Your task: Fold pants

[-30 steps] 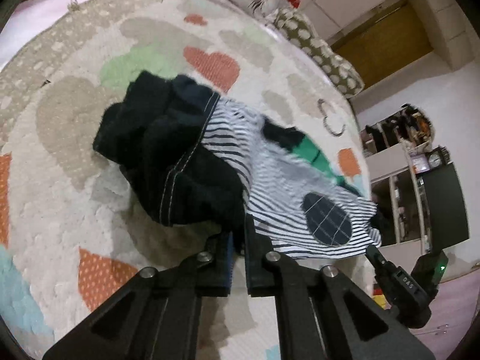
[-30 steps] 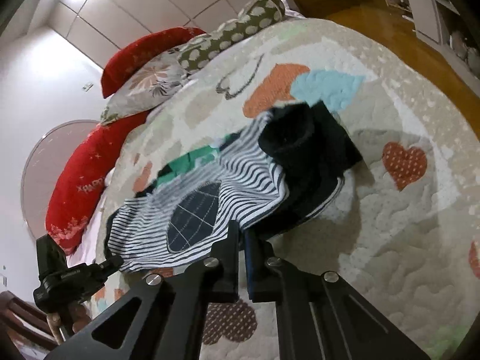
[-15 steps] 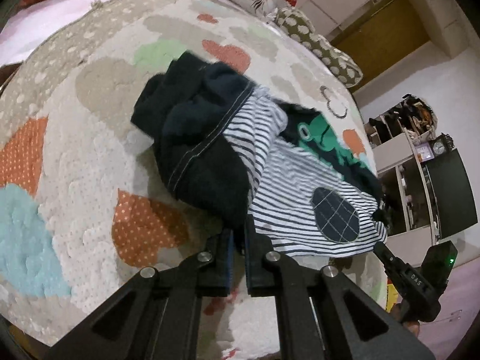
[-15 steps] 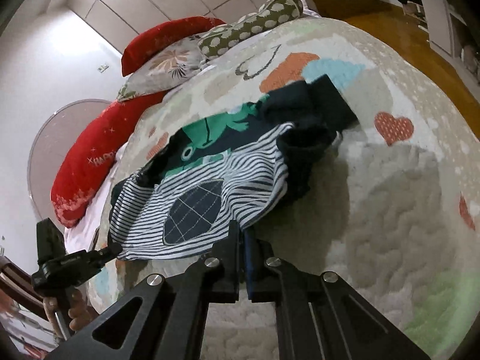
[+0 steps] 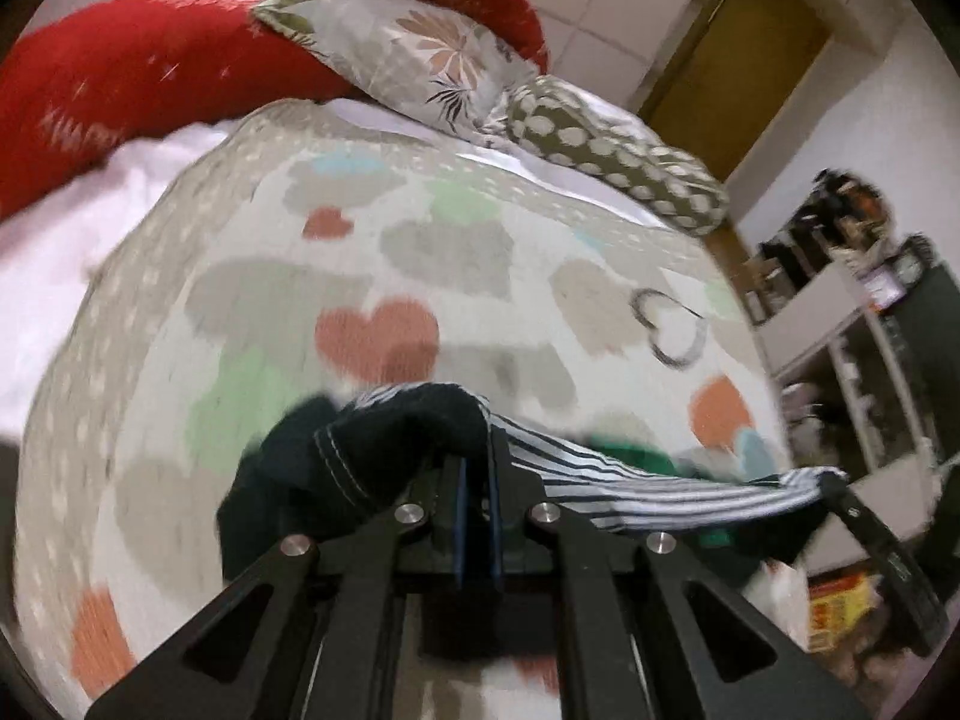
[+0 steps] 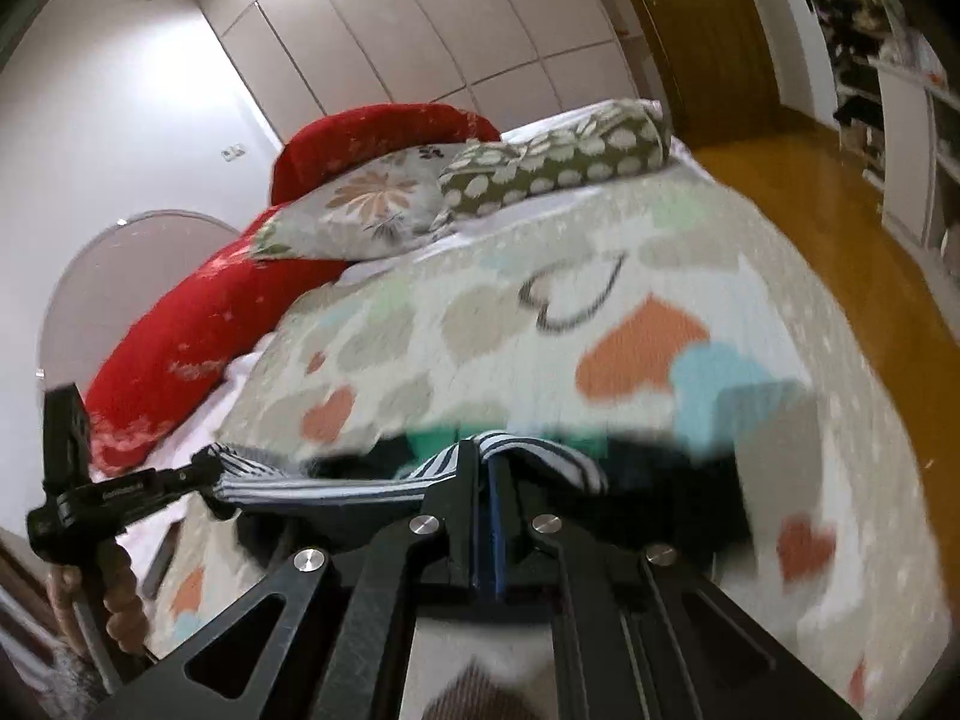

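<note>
The pants (image 5: 648, 486) are striped black and white with dark navy cuffs and a green patch. They hang stretched between my two grippers above the heart-patterned bedspread (image 5: 420, 252). My left gripper (image 5: 477, 468) is shut on one dark, stitched edge of the pants. My right gripper (image 6: 483, 468) is shut on the striped waist edge (image 6: 360, 483). In the left wrist view the right gripper (image 5: 840, 492) shows at the far right holding the cloth; in the right wrist view the left gripper (image 6: 198, 471) shows at the left. The lower part of the pants is hidden under the grippers.
Red bolsters (image 5: 150, 72), a floral pillow (image 5: 420, 54) and a dotted pillow (image 5: 612, 162) lie at the head of the bed. A wooden door (image 5: 738, 54) and shelves (image 5: 852, 312) stand to the right. The wooden floor (image 6: 840, 210) lies beyond the bed's edge.
Both grippers have lifted the pants off the bedspread and pulled them taut between them. The views now tilt up toward the pillows, and the cloth hangs edge-on.
</note>
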